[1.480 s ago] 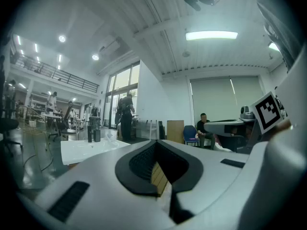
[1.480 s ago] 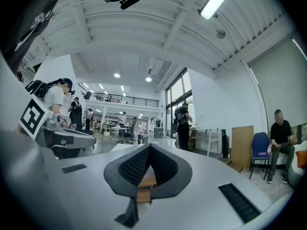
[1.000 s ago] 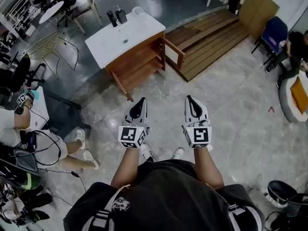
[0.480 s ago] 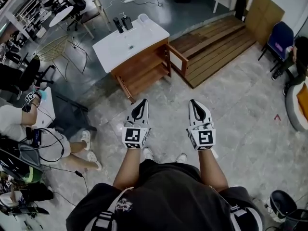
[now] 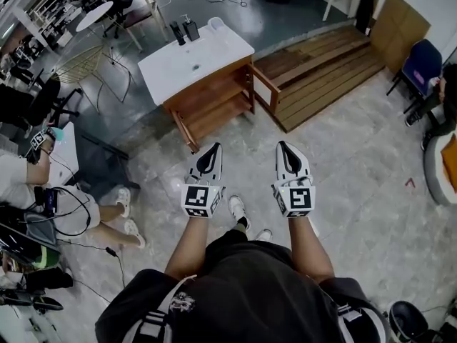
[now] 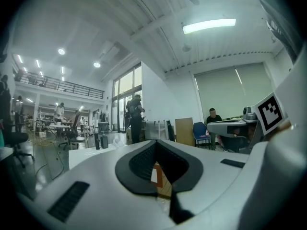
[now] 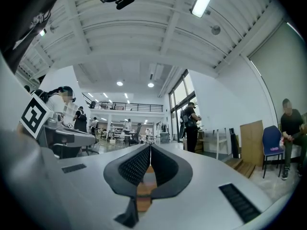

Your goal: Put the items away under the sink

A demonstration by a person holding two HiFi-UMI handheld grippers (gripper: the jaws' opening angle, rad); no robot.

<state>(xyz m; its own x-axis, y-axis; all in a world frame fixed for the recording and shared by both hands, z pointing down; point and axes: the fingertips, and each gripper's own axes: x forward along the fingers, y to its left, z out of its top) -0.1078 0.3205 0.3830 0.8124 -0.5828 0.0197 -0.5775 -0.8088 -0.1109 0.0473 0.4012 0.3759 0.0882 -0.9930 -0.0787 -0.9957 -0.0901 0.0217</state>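
The person stands on the pale stone floor [image 5: 357,156], well apart from the wooden sink cabinet [image 5: 214,95], with both tools held out in front, side by side and pointing towards it. The left gripper [image 5: 210,153] has its jaws brought together so the tips meet, with nothing caught between them; through the small gap lower down only a bit of the cabinet's wood shows. The right gripper [image 5: 285,148] is the same: jaws closed tip to tip and empty. The things to be put away sit on the white sink top [image 5: 178,66]: two dark bottles [image 5: 183,31] upright at its far edge, just beside each other, and a small white container [image 5: 214,24] near the far corner. Below the top, the cabinet door [image 5: 262,88] hangs open and the wooden shelves [image 5: 214,114] inside are in plain sight. A low wooden platform [image 5: 321,66] lies to the right of the cabinet.
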